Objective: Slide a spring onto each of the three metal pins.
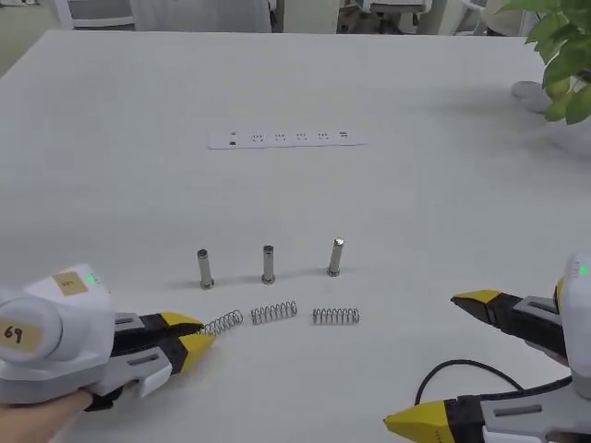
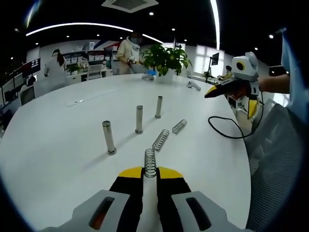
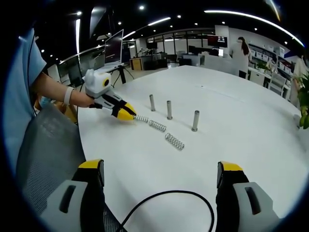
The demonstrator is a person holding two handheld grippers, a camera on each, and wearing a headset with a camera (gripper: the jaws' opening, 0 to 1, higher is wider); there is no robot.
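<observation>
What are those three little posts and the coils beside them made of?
The pins look like polished metal, probably steel: silvery grey with bright glints. The springs seem thin bare wire, grey and shiny; the exact metal is unclear.

A small tan sticker on the rounded white body of the left tool carries the handwritten number "69" in dark ink. It sits at the rear end of the tool, far behind the yellow tips.

A second tan sticker lies on top of the same body, just ahead of the first and beside a small green light. It bears faint dark marks that are too small to read.

Well ahead and to the left of the tool's tips, a flat white power strip lies on the table. The dark print at one end of it is too small to read.
</observation>
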